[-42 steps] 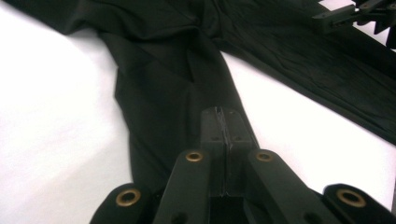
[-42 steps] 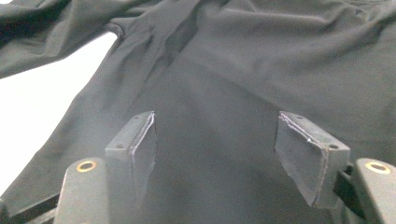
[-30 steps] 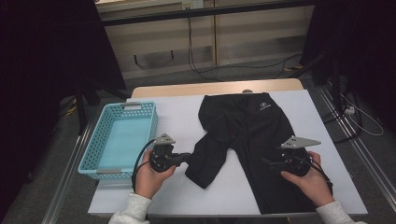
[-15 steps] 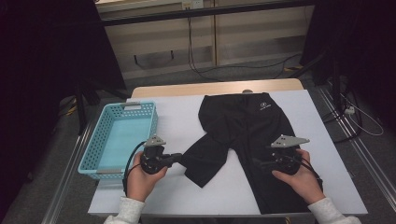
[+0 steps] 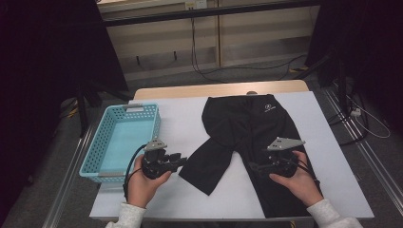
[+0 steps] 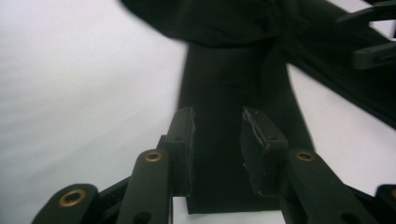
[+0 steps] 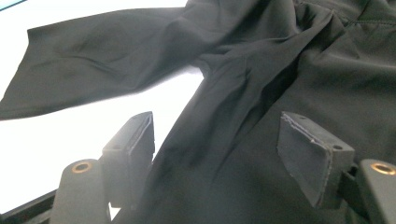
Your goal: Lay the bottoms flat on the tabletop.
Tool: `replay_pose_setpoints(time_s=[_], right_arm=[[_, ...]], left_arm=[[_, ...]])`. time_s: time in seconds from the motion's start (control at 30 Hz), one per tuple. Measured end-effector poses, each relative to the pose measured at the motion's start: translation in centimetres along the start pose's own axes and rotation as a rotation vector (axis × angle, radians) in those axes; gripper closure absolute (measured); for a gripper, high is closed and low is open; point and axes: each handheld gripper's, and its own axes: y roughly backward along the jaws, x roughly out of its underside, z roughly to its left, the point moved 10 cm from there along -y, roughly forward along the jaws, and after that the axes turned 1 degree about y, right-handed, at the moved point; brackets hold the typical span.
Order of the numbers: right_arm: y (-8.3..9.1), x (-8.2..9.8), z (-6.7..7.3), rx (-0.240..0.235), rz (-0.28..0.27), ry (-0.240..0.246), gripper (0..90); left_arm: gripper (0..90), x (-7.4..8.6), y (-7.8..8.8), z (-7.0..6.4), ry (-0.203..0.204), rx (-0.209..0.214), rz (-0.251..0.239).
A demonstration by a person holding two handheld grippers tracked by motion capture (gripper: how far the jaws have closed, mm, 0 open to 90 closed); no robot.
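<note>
— Two grippers, what are they doing?
— The left gripper has just been opening; its jaws stand apart over the hem of the shorts' left leg, pads off the cloth. The right gripper hangs wide over the right leg.
— Where are the shorts?
— Flat on the counter, one leg splayed towards the basket, probably spread for folding.

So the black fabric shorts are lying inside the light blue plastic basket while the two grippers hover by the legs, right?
Not quite. In the high view, the black fabric shorts lie spread on the white table, beside the light blue plastic basket, not in it. The left gripper and right gripper are by the legs, as you said.
</note>
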Motion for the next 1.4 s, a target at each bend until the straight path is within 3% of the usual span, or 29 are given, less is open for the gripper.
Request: replay_pose_setpoints(time_s=[0.07,0.17,0.27,0.47,0.63,0.7,0.77,0.9,1.1,1.3,1.4], right_arm=[[0.0,0.0,0.0,0.0,0.0,-0.002,27.9],[0.0,0.1,0.0,-0.003,0.003,0.002,27.6],[0.0,0.2,0.1,-0.003,0.005,0.006,27.6],[0.5,0.7,0.0,0.0,0.008,-0.001,27.6],[1.0,1.0,-0.3,0.01,0.004,-0.013,27.6],[1.0,1.1,-0.4,0.014,0.006,-0.012,27.5],[1.0,1.1,-0.4,0.015,0.006,-0.013,27.5],[0.9,1.0,-0.1,0.009,0.009,-0.007,27.5],[0.7,1.0,0.0,0.002,0.007,-0.002,27.5],[0.4,0.7,0.4,-0.008,0.007,0.008,27.5],[0.2,0.6,0.6,-0.011,0.008,0.014,27.7]], left_arm=[[53.3,0.2,-0.9,-0.9,-0.031,0.015,0.021],[48.5,0.9,-2.5,-2.2,-0.078,0.033,0.057],[48.9,1.7,-4.2,-3.4,-0.125,0.054,0.1],[61.9,3.2,-6.3,-4.2,-0.169,0.057,0.182],[80.0,3.3,-6.7,-4.6,-0.179,0.065,0.197],[89.5,3.4,-6.8,-5.0,-0.162,0.085,0.212],[90.0,3.3,-6.8,-5.1,-0.169,0.086,0.217],[90.0,2.5,-6.0,-5.3,-0.134,0.112,0.183],[90.0,0.4,-3.5,-4.8,-0.091,0.12,0.097],[90.0,-0.8,-1.3,-2.4,-0.013,0.097,0.016],[90.0,-1.3,-0.3,-0.7,0.021,0.062,-0.025]])
